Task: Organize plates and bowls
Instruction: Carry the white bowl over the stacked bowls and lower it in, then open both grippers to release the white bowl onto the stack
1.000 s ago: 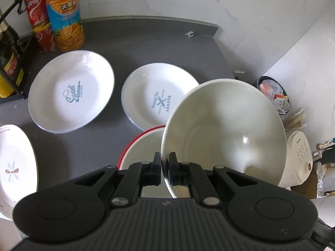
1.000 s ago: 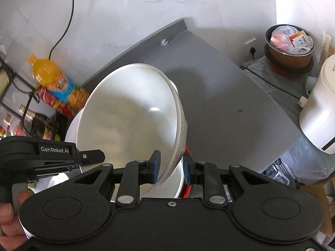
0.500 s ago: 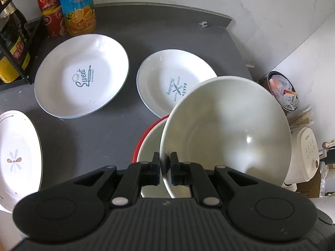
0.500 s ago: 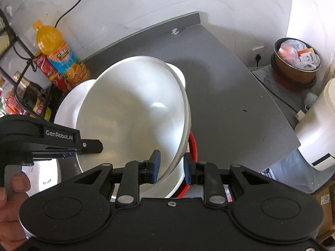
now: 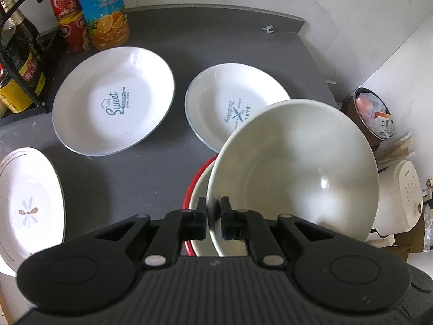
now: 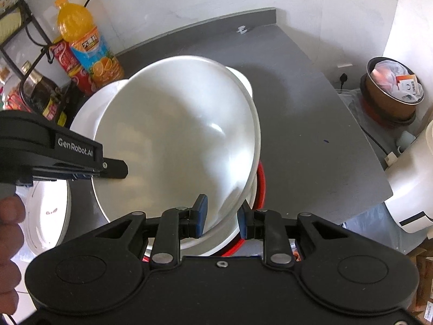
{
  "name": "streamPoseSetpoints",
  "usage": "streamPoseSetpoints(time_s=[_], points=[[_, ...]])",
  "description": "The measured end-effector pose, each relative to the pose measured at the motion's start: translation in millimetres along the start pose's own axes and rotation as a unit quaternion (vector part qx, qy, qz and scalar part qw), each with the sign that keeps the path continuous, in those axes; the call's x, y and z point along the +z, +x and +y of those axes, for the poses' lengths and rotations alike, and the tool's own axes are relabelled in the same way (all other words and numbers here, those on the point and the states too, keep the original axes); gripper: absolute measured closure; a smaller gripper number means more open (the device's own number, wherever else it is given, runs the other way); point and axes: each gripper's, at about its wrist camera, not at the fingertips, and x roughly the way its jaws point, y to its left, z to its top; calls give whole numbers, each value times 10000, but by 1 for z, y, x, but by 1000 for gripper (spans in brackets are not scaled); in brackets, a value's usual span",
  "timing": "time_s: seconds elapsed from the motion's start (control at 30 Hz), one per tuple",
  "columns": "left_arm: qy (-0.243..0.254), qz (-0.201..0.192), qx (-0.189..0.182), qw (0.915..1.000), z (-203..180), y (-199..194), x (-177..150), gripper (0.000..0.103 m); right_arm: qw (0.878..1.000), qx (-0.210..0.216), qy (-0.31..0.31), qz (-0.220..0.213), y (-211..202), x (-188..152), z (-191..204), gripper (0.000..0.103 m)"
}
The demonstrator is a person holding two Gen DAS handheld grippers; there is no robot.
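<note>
Both tongs pinch the white bowl's rim: left tongs nearly closed at 6 o'clock, right tongs slightly wider. The bowl has tipped lower toward the red bowl beneath it on the counter; nesting seems close.

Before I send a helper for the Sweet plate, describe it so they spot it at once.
On the grey counter, look near the orange juice bottle. The Sweet plate lies just in front of it, the largest white plate, with "Sweet" and a rolling pin printed inside.
</note>
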Motion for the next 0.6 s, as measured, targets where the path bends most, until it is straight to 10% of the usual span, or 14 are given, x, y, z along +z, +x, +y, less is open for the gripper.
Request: streamPoseSetpoints(time_s=[0.6], points=[[-71,127,105,9998,10,11,-2,96,9974,365,591,195,-5,-1,-11,67]])
